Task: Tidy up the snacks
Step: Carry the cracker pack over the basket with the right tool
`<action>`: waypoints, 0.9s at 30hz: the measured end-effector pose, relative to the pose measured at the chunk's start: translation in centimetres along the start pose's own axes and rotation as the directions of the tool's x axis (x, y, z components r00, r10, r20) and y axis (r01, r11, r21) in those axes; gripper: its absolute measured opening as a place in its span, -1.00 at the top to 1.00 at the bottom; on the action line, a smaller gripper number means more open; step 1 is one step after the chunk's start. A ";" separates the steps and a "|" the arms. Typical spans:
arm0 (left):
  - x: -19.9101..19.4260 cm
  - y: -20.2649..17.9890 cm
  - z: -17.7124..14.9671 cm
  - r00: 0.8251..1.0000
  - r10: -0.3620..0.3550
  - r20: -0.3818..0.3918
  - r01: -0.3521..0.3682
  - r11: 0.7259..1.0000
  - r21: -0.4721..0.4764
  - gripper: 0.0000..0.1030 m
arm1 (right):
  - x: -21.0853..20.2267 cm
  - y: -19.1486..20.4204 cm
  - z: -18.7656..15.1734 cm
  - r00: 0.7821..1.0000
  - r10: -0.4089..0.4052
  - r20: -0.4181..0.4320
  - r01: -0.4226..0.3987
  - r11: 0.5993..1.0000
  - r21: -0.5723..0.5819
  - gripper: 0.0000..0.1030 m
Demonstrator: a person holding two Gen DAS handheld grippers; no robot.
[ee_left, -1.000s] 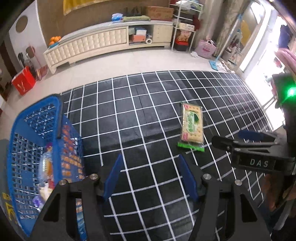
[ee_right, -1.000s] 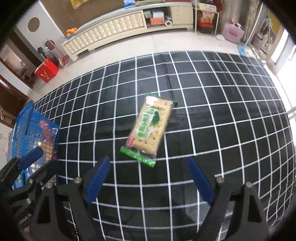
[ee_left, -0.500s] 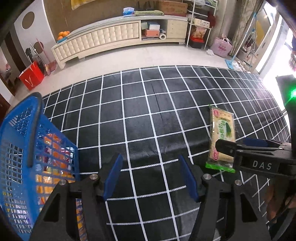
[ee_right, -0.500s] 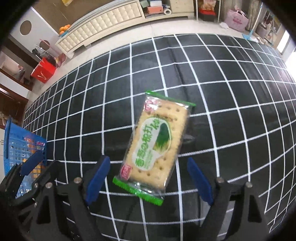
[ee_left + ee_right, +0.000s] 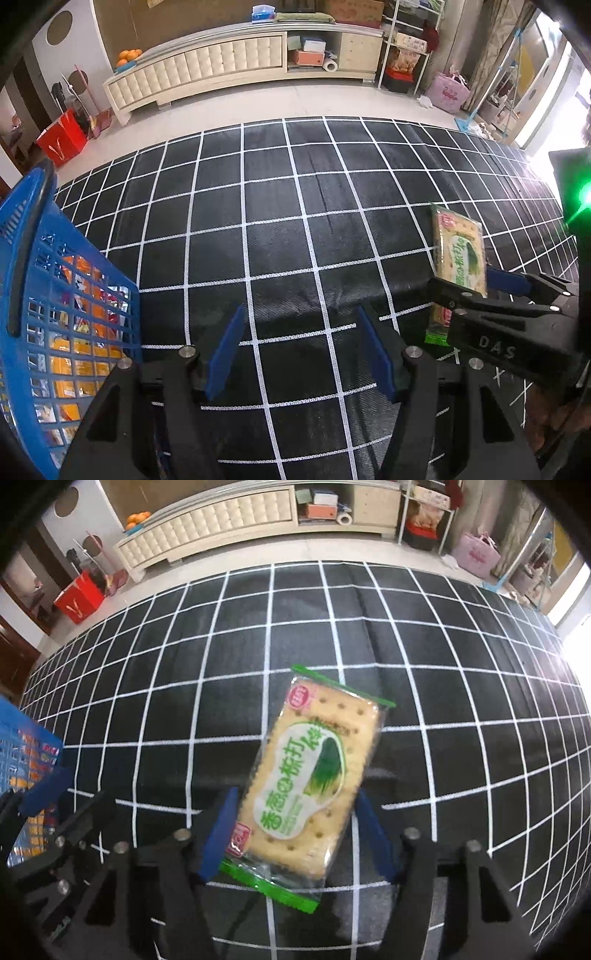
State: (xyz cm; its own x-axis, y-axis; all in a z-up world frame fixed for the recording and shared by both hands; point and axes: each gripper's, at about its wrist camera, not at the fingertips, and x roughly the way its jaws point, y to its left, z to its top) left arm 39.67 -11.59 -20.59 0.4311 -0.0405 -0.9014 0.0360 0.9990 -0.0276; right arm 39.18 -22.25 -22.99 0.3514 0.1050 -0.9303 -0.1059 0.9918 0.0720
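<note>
Step in hand: the right tongs [image 5: 295, 834] come down over a cracker packet [image 5: 314, 771] lying flat on the grid-patterned floor mat [image 5: 221, 664], their jaws closing with the packet's near half between the blue pads.
Right tongs: part open and narrowing; the left pad [image 5: 218, 838] looks to be at the wrapper's edge, the right pad just beside the other edge, and a firm pinch is not yet shown.
Left tongs: [image 5: 299, 354] about half open and holding nothing, poised over bare mat between the basket and the packet.
Doing it well: the packet lies slightly askew to the jaws, so, by this reading, squaring the pads to its long sides before they meet would keep it from twisting out; a light squeeze should do, since crackers likely crack under pressure.
Likely destination: the blue mesh basket [image 5: 33, 295] at the left, already holding orange and red wrappers.
The packet: a flat rectangle of clear film with green sealed ends, pale dotted crackers showing through, a white oval label with green lettering and a green leaf picture, small red marks at two corners.
Where it lies: on the mat, well apart from the basket, its lower sealed end nearest the right tongs.
</note>
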 end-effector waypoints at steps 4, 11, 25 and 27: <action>0.0 -0.8 -0.7 1.000 0.027 0.007 -0.028 0.999 0.030 -0.17 | -0.8 -0.1 -1.5 1.000 0.013 0.006 -0.013 0.999 -0.030 -0.25; -0.7 -1.1 -1.8 1.000 -0.012 -0.008 0.012 1.000 0.024 -0.18 | -3.5 -1.2 -3.0 0.999 0.029 0.045 -0.028 1.000 -0.013 -0.24; -9.5 -1.4 -4.4 0.993 -0.047 0.106 0.042 0.998 0.041 -0.18 | -13.6 1.4 -5.8 0.982 0.033 0.188 -0.024 0.999 -0.048 -0.24; -11.0 -1.2 -4.8 0.990 -0.054 0.127 0.049 0.998 0.044 -0.18 | -14.9 1.9 -6.2 0.977 0.034 0.210 -0.023 0.998 -0.055 -0.24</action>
State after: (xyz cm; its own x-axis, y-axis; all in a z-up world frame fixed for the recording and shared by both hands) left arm 30.53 -12.23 -12.70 0.5392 -0.0964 -0.8366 0.0969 0.9939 -0.0521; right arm 27.94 -22.35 -11.22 0.5349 0.1521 -0.8311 -0.1651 0.9835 0.0738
